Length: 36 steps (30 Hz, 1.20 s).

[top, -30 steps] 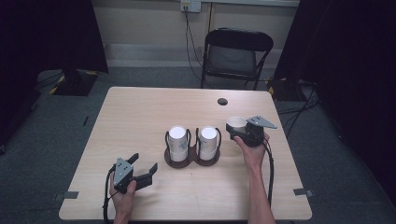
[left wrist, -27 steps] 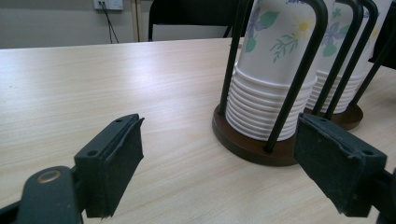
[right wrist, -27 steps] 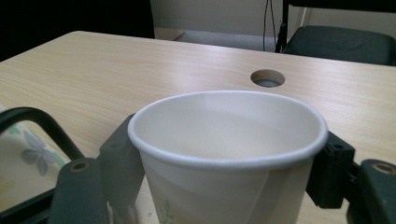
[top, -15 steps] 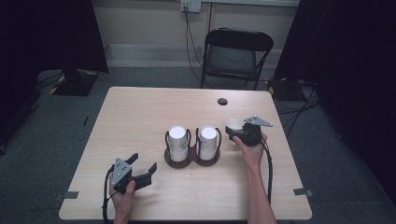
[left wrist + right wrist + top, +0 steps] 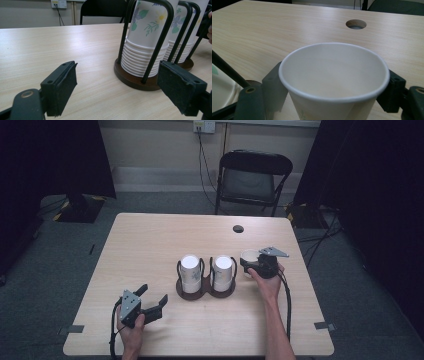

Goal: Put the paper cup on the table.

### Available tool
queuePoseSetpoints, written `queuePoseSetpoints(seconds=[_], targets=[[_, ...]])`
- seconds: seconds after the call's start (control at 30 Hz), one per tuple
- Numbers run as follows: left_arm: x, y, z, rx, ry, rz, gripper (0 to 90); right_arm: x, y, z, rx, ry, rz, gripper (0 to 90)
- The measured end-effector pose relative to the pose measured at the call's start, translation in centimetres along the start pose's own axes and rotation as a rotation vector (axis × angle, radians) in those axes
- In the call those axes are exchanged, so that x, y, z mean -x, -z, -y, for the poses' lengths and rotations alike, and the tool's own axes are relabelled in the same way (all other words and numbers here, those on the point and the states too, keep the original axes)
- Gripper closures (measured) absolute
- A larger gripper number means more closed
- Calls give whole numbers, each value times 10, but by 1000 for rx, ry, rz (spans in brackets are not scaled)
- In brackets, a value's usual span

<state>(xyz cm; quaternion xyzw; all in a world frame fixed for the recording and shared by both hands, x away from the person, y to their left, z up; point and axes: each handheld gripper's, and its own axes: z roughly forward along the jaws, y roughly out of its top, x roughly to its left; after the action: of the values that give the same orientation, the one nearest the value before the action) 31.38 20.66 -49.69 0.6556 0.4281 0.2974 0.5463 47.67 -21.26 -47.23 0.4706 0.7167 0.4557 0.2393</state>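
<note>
A single white paper cup (image 5: 248, 255) (image 5: 332, 82) stands upright on the table to the right of the holder. My right gripper (image 5: 248, 263) (image 5: 332, 95) has it between its jaws, which have just been opening; the pads sit close beside the cup wall without visibly squeezing it. A dark two-ring cup holder (image 5: 205, 291) at the table's middle carries two stacks of flowered paper cups (image 5: 190, 269) (image 5: 223, 269); the nearer stack (image 5: 146, 47) rises ahead of my left gripper. My left gripper (image 5: 153, 299) (image 5: 117, 76) rests open near the front left with nothing between its pads.
The wooden table (image 5: 150, 245) has a round cable hole (image 5: 238, 228) (image 5: 356, 24) at the back right. A black folding chair (image 5: 252, 175) stands behind the far edge. Cables trail from both grippers off the front edge.
My right gripper has come down with the cup to the table beside the holder, and its jaws stand wider. The left gripper has not moved.
</note>
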Motion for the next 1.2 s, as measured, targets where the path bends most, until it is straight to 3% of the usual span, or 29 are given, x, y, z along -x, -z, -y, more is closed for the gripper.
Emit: queuePoseSetpoints(seconds=[0.4, 0.93, 1.2], targets=[[0, -1, 0, -5, 5, 1, 159, 4, 4, 7, 2, 2, -2, 251], [0, 0, 0, 1, -1, 4, 158, 0, 4, 13, -1, 10, -12, 245], [-1, -1, 0, -5, 18, -8, 159, 0, 4, 19, -19, -23, -17, 199]])
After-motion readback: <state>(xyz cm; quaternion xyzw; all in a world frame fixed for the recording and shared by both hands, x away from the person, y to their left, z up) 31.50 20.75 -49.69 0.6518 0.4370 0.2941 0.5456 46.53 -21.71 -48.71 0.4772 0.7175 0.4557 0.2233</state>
